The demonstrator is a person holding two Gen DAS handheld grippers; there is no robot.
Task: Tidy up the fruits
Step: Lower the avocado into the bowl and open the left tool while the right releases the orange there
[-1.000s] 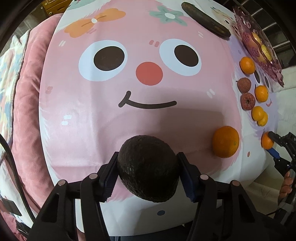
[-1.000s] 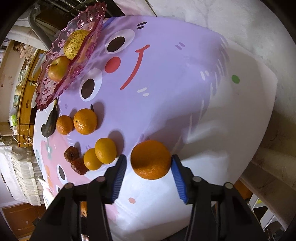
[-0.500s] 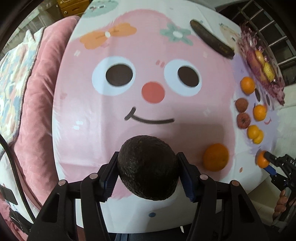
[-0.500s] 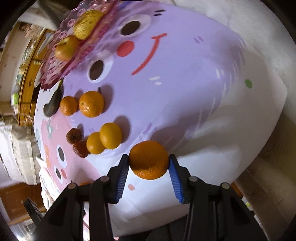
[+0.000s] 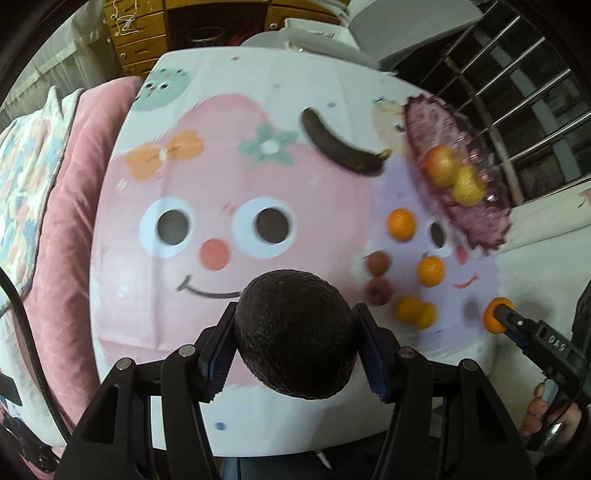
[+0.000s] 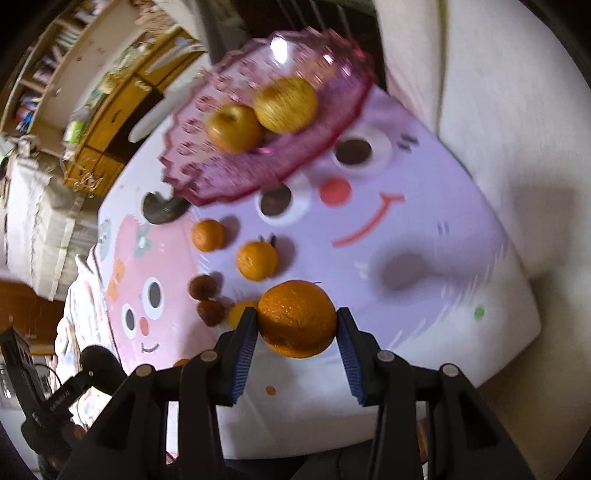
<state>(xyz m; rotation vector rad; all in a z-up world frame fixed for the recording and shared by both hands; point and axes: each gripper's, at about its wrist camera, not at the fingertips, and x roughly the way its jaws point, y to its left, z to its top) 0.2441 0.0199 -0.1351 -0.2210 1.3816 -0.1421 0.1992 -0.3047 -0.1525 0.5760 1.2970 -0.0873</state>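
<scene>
My left gripper (image 5: 293,336) is shut on a dark avocado (image 5: 295,332), held above the table's near edge. My right gripper (image 6: 295,326) is shut on a large orange (image 6: 297,319), lifted above the cloth; it also shows in the left wrist view (image 5: 495,319). A pink glass fruit plate (image 6: 332,125) (image 5: 476,218) holds an apple (image 6: 232,127) and a pear (image 6: 286,103). Several small oranges (image 6: 256,260) (image 5: 430,271) and two brown fruits (image 6: 203,288) lie on the cloth. A blackened banana (image 5: 340,147) lies near the plate.
The table wears a cartoon-face cloth, pink (image 5: 184,295) on one side and purple (image 6: 406,229) on the other. A pink cushion (image 5: 70,206) lies left of the table. Wooden drawers (image 5: 147,33) stand behind. Window bars (image 5: 517,92) are at the right.
Both grippers rose and pulled back from the table. The right gripper closed on the large orange and lifted it off the cloth. The avocado stays held in the left.
</scene>
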